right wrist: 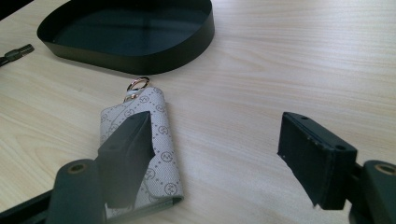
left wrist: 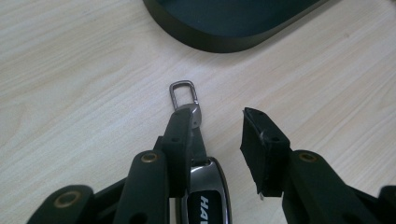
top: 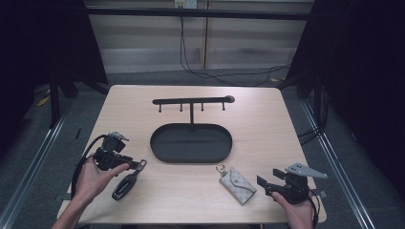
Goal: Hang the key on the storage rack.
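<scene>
Tabletop close-up: key fob's lettering

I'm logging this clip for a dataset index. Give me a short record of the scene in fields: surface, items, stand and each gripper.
surface: light wooden table
stand: black metal key rack with four hooks on a black oval tray
item 1: black and silver car key fob with metal loop, lying beside the left gripper's open jaws
item 2: grey patterned fabric key pouch with gold ring, flat on the table
right gripper: open, near the pouch
</scene>
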`<state>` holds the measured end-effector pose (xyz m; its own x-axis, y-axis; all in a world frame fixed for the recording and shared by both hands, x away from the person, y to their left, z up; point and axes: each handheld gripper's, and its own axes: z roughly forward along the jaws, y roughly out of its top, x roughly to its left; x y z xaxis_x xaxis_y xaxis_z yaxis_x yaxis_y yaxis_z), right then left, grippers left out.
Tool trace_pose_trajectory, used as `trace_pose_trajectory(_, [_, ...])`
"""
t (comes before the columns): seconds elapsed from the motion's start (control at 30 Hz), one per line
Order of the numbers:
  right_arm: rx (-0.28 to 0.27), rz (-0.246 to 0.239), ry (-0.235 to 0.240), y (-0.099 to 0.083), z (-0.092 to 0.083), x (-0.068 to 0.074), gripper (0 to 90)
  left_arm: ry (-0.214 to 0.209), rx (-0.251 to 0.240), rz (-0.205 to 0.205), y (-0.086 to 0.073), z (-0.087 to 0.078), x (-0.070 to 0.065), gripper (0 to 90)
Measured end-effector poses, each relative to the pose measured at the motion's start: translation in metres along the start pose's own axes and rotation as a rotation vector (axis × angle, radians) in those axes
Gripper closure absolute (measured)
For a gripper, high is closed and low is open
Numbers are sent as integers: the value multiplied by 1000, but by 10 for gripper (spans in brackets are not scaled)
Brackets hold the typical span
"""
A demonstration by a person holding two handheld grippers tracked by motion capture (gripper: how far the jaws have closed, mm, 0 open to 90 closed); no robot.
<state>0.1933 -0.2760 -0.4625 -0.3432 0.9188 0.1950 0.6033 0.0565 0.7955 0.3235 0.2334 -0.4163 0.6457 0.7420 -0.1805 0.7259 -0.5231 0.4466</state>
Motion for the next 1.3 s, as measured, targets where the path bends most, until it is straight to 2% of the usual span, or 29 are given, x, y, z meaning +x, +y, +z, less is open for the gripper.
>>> trace_pose_trajectory(0.1, [0, 2, -1, 0, 0, 0, 269, 10, 36, 15, 5, 2, 0, 621])
trace_pose_trajectory(0.23, [4, 4, -4, 0, 1, 0, 269, 9, 54, 9, 8, 5, 0, 628])
trace_pose_trajectory(0.43, [7, 5, 0, 0, 1, 0, 269, 31, 116, 3, 14, 13, 5, 626])
trace_pose_trajectory(0.77, [11, 6, -4, 0, 1, 0, 269, 40, 174, -7, 22, 22, 6, 601])
trace_pose_trajectory(0.87, [11, 6, -3, 0, 1, -1, 268, 46, 196, 0, 24, 26, 7, 596])
trace_pose_trajectory(1.0, [13, 8, -2, 0, 1, 0, 269, 60, 216, -4, 26, 31, 8, 540])
trace_pose_trajectory(1.07, [14, 7, -3, 0, 1, 0, 269, 80, 226, -1, 26, 35, 8, 542])
trace_pose_trajectory(1.3, [14, 3, -3, 0, 1, 0, 269, 92, 261, -7, 29, 47, 9, 581])
